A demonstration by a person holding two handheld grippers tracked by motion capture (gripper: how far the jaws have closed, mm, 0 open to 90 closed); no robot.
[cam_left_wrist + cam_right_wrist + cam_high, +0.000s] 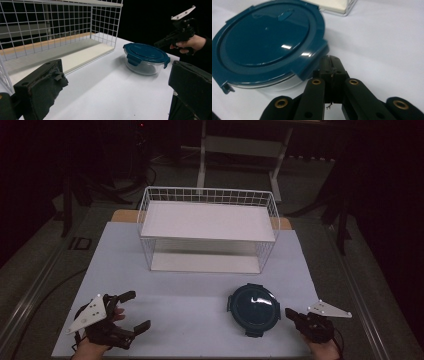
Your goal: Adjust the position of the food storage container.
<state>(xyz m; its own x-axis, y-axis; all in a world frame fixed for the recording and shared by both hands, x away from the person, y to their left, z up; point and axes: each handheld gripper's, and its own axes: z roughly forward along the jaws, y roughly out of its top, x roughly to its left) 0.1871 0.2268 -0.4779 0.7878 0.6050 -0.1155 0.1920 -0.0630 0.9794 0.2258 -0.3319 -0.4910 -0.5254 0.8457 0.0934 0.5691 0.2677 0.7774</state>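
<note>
A round glass container with a dark blue clip-on lid (254,307) (146,57) (267,42) stands on the white table, near the front right. My right gripper (290,313) (330,63) is just to its right, low over the table, with its jaws shut against each other and nothing between them. Its tips sit beside one of the lid's side tabs (312,63); I cannot tell whether they touch it. The left gripper view also shows that gripper (161,43), held in a hand beyond the container. My left gripper (140,310) (117,85) rests at the front left, open and empty.
A white wire basket shelf (207,195) (62,22) with a flat white top and a white base board stands at the back middle of the table (190,290). Dark floor and stand legs surround the table.
</note>
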